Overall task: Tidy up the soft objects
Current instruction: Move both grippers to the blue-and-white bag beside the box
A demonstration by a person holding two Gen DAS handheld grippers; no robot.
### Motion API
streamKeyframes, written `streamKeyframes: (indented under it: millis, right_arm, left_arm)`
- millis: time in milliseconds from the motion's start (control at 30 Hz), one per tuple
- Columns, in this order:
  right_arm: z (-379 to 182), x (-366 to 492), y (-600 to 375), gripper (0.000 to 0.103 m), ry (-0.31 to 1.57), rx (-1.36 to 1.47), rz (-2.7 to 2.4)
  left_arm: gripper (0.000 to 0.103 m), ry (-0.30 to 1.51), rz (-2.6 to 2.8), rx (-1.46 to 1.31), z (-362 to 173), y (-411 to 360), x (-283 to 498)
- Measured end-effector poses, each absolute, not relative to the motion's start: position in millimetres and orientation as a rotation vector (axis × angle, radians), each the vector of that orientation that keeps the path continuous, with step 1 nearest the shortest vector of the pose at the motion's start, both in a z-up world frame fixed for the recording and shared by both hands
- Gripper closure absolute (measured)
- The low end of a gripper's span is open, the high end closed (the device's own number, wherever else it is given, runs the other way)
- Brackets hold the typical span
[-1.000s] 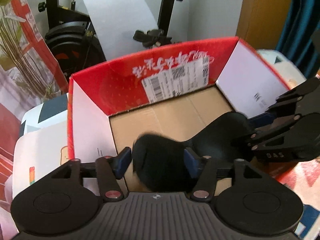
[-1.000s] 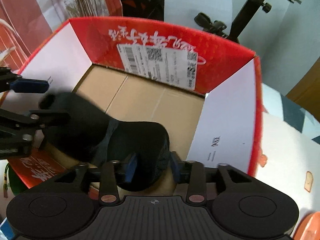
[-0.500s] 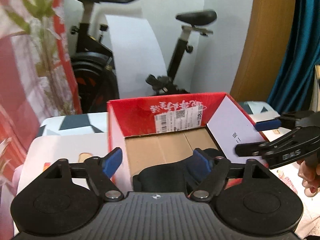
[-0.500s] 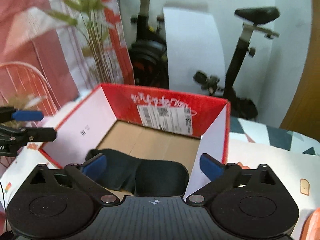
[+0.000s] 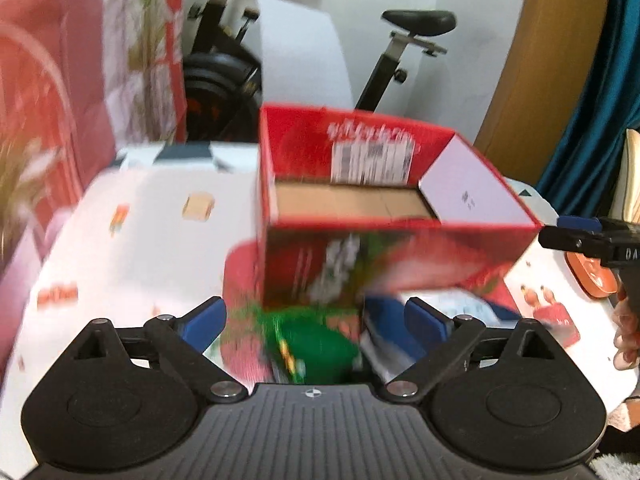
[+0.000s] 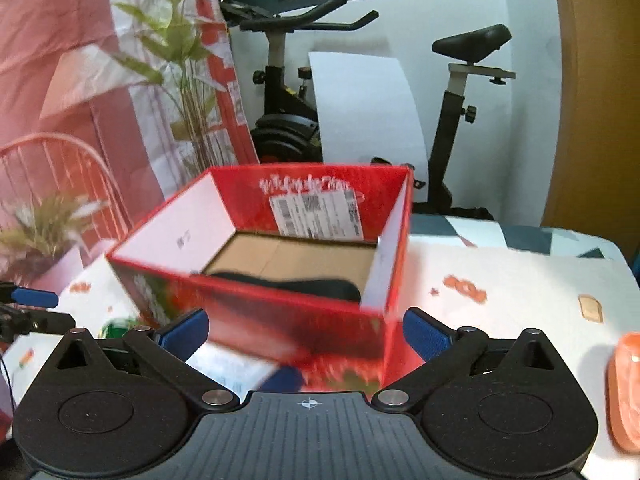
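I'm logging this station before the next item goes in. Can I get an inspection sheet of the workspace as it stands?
Surface: table under a white printed cloth.
Job's things: red box open on top; black soft item lying on its cardboard floor.
Clutter: green packet and blue-white pack in front of the box, blurred; orange object at the table's right edge.
Grippers: left gripper and right gripper both open, nothing between the jaws; the left jaws have just been opening.
Cables: nothing seen.
Surroundings: exercise bike, leafy plant, white sheet, wooden panel.
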State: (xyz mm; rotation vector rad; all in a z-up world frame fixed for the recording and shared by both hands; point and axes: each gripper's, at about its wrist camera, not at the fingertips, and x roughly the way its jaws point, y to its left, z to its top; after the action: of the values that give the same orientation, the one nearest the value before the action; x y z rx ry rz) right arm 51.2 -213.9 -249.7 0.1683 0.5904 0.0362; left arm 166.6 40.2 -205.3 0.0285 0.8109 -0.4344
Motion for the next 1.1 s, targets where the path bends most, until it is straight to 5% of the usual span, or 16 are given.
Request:
streamKeyframes:
  millis: [367, 733, 900, 1100]
  right_arm:
    - [-280, 2, -207, 0.000, 0.655, 0.210, 0.052]
    - [-267, 12, -210, 0.002, 0.617, 0.241, 0.086]
    - [-267, 42, -205, 0.014, 0.623, 0.244, 0.120]
    - [-295, 69, -199, 0.030, 0.713, 0.279, 0.136]
  left_arm:
    - [0.006, 0.931, -0.386, -0.058, -238, 56, 132]
    - [0.015, 0.848, -0.390, -0.104, -213, 52, 138]
    - [0.032, 0.814, -0.430, -0.112, -197, 39, 161]
    - [0.039, 0.852, -0.493, -0.082, -208, 5, 191]
